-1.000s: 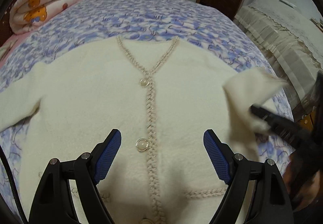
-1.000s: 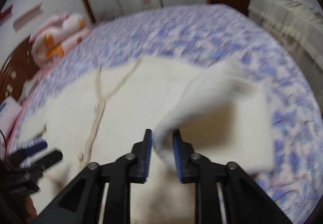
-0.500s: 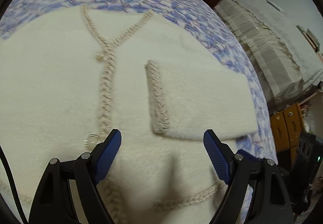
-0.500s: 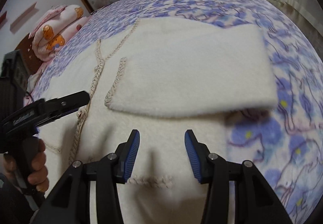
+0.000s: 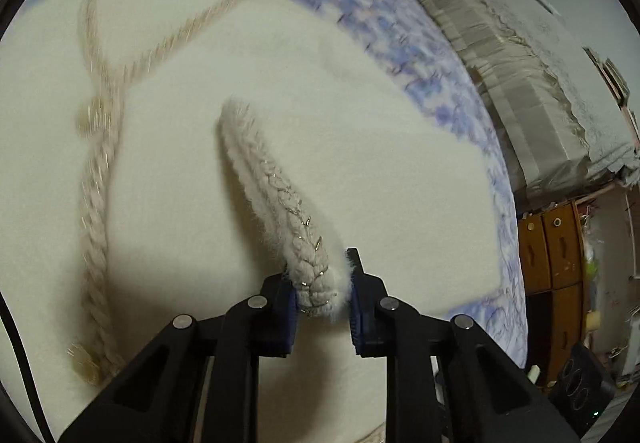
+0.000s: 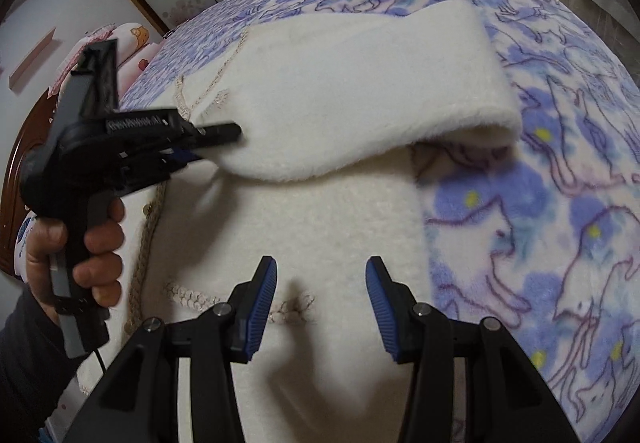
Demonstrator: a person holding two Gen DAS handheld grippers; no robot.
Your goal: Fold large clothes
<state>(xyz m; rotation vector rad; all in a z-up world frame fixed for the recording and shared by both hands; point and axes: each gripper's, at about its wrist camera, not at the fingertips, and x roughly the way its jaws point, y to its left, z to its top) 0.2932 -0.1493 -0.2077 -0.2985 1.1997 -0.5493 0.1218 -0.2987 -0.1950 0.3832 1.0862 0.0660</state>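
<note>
We have the cardigan point(image 6: 320, 227) spread front-up on the bed point(image 6: 560, 203), with its right-side sleeve point(image 6: 360, 91) already laid across the chest so the garment narrows toward a rectangle.

Our left tongs point(image 5: 322, 293) have just been closing, and their pads now pinch the braided cuff point(image 5: 280, 211) of that sleeve, which stands up between them as a ridge. We take the cuff because it is the stiffest, thickest edge of a soft fleece: it gives a sure hold and lets us drag or straighten the whole sleeve from one end. In the right wrist view the same tongs reach in from the left, a hand point(image 6: 80, 251) around the grip, and the sleeve end is raised a little off the body.

Our right tongs point(image 6: 320, 295) hang about half open over the lower front, near the braided pocket trim point(image 6: 240, 299), holding nothing. We judge they wait there to pin or smooth the body while the left resets the sleeve.
</note>
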